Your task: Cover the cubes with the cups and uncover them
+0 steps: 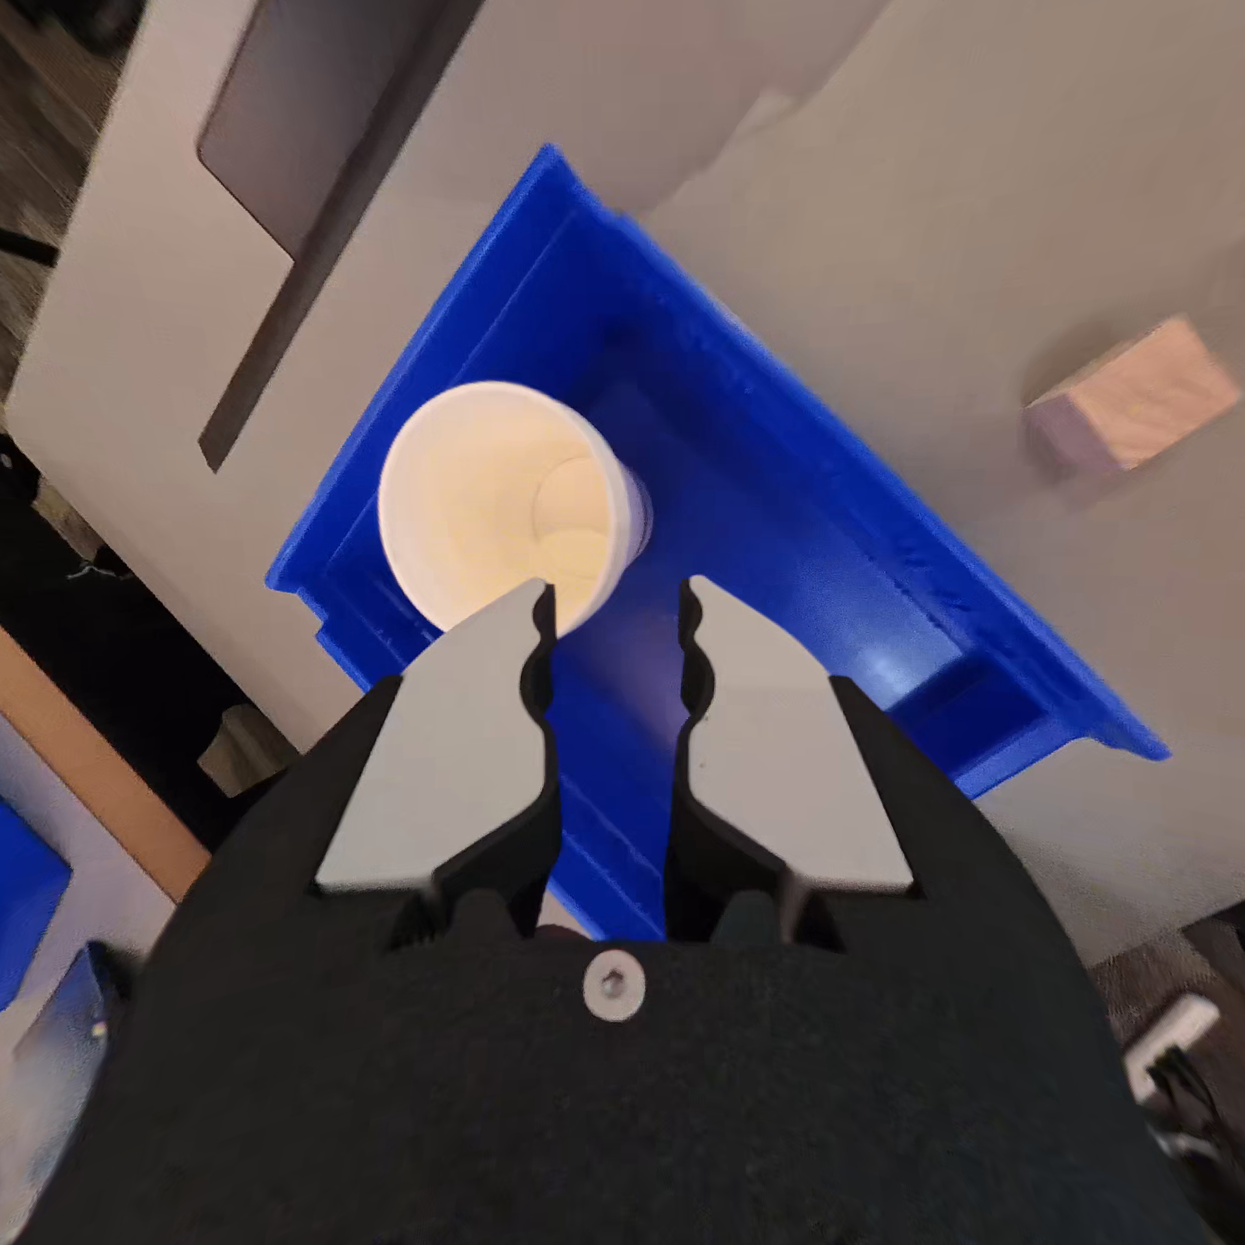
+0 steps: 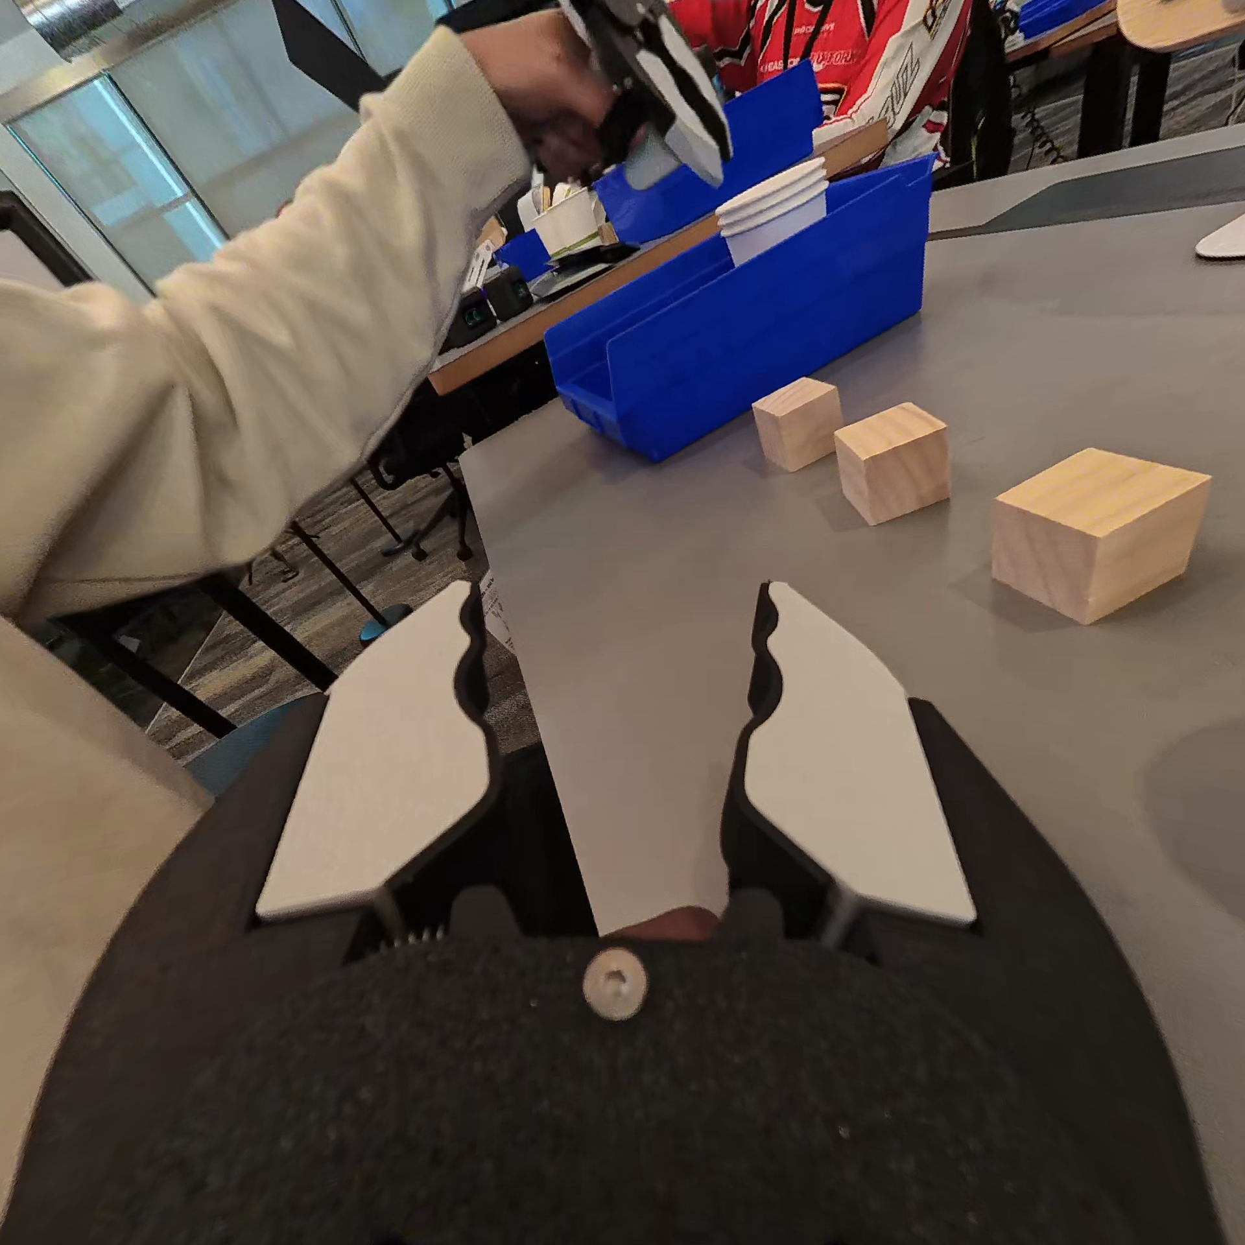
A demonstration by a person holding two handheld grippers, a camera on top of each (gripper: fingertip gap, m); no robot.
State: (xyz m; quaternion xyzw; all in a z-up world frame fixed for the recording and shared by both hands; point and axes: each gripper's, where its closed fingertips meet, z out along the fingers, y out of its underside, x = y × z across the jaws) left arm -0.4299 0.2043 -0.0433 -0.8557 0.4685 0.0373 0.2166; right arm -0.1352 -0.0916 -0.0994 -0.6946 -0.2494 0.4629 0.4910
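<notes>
A stack of white paper cups (image 1: 502,505) stands upright in a blue bin (image 1: 795,539). My left gripper (image 1: 616,593) hovers above the bin, open and empty, its left fingertip over the cups' near rim. In the right wrist view the same cup stack (image 2: 775,209) stands in the blue bin (image 2: 741,337), with the left gripper (image 2: 680,114) held above it by a hand in a cream sleeve. Three wooden cubes (image 2: 798,421) (image 2: 892,461) (image 2: 1098,532) sit in a row on the grey table. One cube (image 1: 1132,404) shows in the left wrist view. My right gripper (image 2: 623,596) is open and empty over the table's near edge.
The grey table (image 2: 876,674) ends at its left edge near my right gripper. Behind it stands a second table with more blue bins (image 2: 707,175) and small items. A person in a red and white shirt (image 2: 842,60) sits at the back. A white object (image 2: 1223,242) lies at the far right.
</notes>
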